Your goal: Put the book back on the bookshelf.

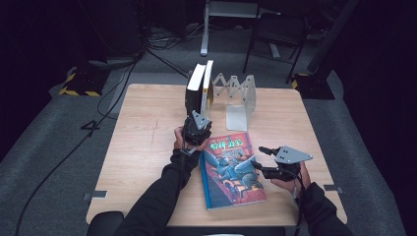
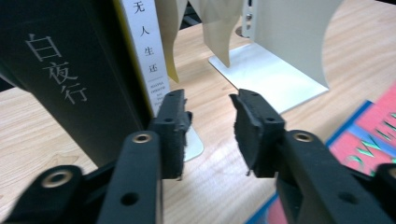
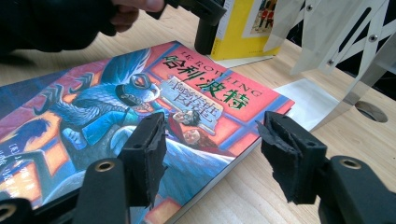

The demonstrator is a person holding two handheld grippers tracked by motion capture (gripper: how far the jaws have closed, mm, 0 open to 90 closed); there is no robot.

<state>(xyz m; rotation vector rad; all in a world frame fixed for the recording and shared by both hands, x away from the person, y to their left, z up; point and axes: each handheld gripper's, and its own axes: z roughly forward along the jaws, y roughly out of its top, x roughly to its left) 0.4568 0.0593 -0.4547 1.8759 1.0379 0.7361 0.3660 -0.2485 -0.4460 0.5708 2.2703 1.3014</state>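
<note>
Glossy paperback (image 3: 154, 116) may skid if your right gripper (image 3: 210, 154) (jaws spread, astride its edge) closes askew; your left gripper (image 2: 210, 126), spread empty, could topple the upright books (image 1: 199, 88).

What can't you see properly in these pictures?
- Black book: in the left gripper view its top and left side are cut off by the frame edge.
- Colourful book: in the right gripper view its lower left corner runs off the frame, and the right gripper covers part of its near edge.
- Folding book rack: too small in the high view for details.
</note>
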